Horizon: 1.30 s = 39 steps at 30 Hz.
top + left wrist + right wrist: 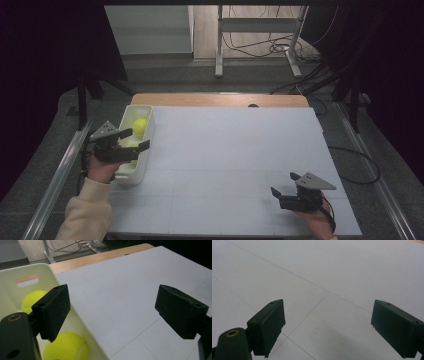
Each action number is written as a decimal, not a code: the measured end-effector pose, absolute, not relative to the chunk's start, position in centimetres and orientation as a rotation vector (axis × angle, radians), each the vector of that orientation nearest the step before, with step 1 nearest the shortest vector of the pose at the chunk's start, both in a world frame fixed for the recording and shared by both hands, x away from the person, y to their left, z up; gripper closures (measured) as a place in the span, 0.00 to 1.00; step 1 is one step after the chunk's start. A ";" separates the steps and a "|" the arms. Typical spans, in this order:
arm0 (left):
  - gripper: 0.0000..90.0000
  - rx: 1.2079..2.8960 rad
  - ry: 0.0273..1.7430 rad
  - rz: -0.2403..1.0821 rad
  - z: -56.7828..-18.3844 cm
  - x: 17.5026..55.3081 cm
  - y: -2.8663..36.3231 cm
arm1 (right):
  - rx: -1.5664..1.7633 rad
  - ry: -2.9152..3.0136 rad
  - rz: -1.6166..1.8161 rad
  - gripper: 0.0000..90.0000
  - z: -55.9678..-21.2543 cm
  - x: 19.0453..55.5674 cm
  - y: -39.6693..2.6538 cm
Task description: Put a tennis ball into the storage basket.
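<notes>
Two tennis balls [66, 347] lie in the white bin [145, 150] at the counter's [240, 165] left edge. We judge the left gripper [134, 139], jaws apart and empty above the bin, positioned for dropping. Right gripper [282, 184] rests apart, empty, near the counter's front right.

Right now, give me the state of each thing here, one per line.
Left gripper: open, empty, over the bin.
Right gripper: open, empty, above the table.
Bin: upright, holds two balls.
Far ball: loose in the bin.
Near ball: loose in the bin, under the left gripper.
Table: bare white top.
</notes>
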<state>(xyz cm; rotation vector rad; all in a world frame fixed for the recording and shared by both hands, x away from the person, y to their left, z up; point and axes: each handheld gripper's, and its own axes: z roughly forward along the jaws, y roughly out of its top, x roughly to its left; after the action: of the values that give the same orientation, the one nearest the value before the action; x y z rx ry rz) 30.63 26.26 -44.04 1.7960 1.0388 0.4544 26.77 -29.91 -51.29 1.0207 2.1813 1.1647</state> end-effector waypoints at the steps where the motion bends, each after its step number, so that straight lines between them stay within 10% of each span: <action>1: 0.15 1.799 1.025 0.448 -44.1 30.5 26.0 | 1.020 2.180 1.165 0.14 -51.3 26.8 -29.9; 39: 0.17 1.911 0.873 0.330 -48.6 25.6 19.6 | 0.993 2.195 1.195 0.14 -51.3 26.6 -29.9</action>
<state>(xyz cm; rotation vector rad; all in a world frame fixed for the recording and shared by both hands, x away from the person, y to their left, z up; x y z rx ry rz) 25.63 19.56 -48.59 1.9110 0.8733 0.3298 26.56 -29.89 -51.31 0.9934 2.1948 1.1945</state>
